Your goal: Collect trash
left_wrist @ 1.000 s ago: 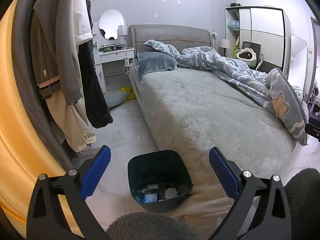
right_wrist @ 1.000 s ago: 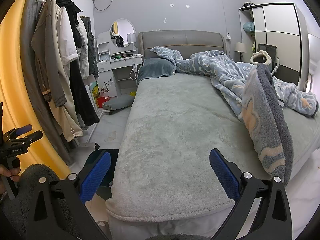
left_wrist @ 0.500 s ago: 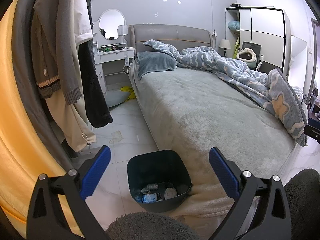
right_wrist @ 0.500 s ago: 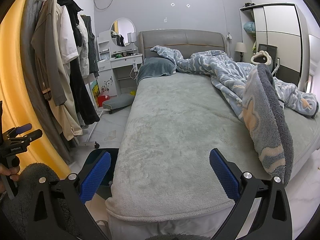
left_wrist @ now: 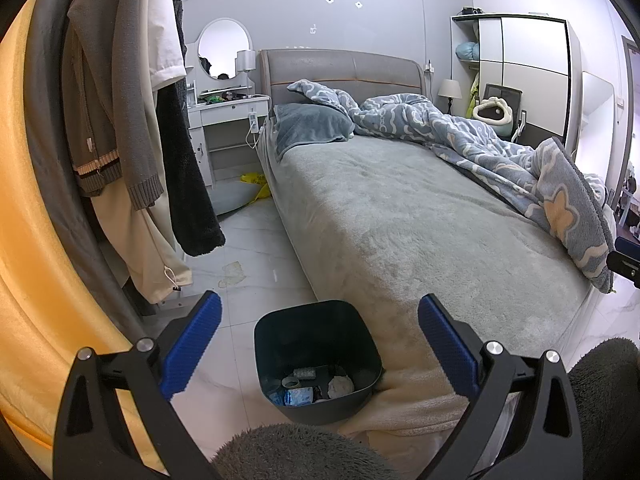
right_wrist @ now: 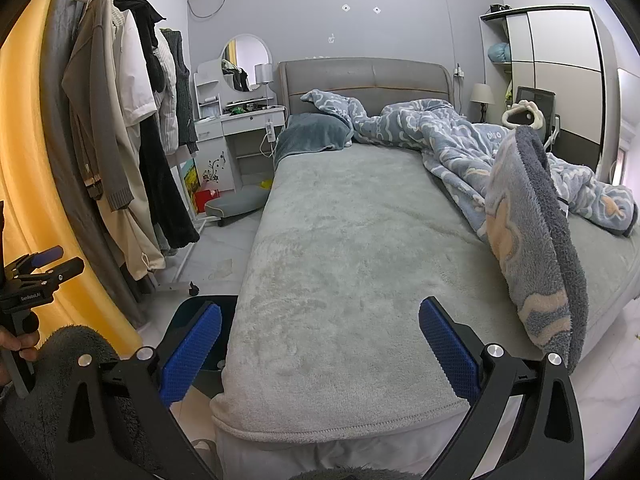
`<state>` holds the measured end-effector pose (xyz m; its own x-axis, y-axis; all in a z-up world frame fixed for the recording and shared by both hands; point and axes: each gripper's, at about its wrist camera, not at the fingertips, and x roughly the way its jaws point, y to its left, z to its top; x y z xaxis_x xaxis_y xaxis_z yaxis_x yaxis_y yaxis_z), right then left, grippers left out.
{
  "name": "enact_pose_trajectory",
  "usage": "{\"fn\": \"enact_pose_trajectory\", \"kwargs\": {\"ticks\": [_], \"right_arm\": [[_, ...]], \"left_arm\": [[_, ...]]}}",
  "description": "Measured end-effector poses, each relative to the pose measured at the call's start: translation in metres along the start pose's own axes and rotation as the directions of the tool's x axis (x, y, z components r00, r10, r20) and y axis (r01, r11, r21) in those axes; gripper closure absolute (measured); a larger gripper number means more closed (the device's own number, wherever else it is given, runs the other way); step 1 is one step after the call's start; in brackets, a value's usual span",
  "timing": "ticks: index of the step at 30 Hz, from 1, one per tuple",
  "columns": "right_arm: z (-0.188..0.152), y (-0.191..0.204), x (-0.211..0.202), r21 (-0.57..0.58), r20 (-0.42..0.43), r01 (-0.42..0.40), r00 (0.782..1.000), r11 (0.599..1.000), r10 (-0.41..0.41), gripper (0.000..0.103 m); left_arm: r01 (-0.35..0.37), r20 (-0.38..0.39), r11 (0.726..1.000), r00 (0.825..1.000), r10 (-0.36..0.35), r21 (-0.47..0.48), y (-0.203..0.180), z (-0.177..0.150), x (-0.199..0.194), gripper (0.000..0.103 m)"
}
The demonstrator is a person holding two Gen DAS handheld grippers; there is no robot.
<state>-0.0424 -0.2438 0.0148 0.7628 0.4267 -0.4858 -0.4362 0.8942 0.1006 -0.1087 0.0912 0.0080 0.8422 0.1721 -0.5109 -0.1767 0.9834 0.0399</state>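
**At the foot of the bed: both grippers empty, bin below the left one**

Nearest you, the left gripper [left_wrist: 318, 340] has its jaws spread wide with nothing between them. Your right gripper [right_wrist: 320, 344] is the same: jaws spread, gripping nothing, hanging over the near end of the bed [right_wrist: 344, 280].

Just past the left gripper, the dark trash bin [left_wrist: 316, 344] stands upright on the white floor [left_wrist: 248, 248], pressed against the near left corner of the bed. It already holds several scraps at the bottom, among them a white crumpled wad [left_wrist: 340, 385] and a blue-and-white wrapper [left_wrist: 298, 396]. In the right wrist view only the bin's rim shows, partly hidden behind the left blue pad.

Farther out on the floor, left of the bed, lies a pale crumpled scrap [left_wrist: 233, 273], near the hem of the clothes on the rack [left_wrist: 132, 120]. It sits well apart from the bin.

Farther still, a yellow bag [left_wrist: 256, 184] lies on the floor beside a grey cushion [right_wrist: 236, 202], close to the white dressing worktop [right_wrist: 240, 120]. On the bed, a blue patterned blanket [right_wrist: 520, 208] is bunched along the right side, and a grey-blue pillow [left_wrist: 312, 126] rests at the headboard.

At the far left of the right wrist view, your hand [right_wrist: 16, 344] grips the left tool's handle.
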Motion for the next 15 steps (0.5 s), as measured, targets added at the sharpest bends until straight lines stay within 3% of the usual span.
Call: {"fn": "enact_pose_trajectory", "kwargs": {"ticks": [15], "right_arm": [[0.0006, -0.0002, -0.0001, -0.001, -0.001, 0.0, 1.0, 1.0, 0.0, 0.003]], "left_arm": [[0.002, -0.005, 1.0, 1.0, -0.002, -0.013, -0.0008, -0.0006, 0.0003, 0.003]]}}
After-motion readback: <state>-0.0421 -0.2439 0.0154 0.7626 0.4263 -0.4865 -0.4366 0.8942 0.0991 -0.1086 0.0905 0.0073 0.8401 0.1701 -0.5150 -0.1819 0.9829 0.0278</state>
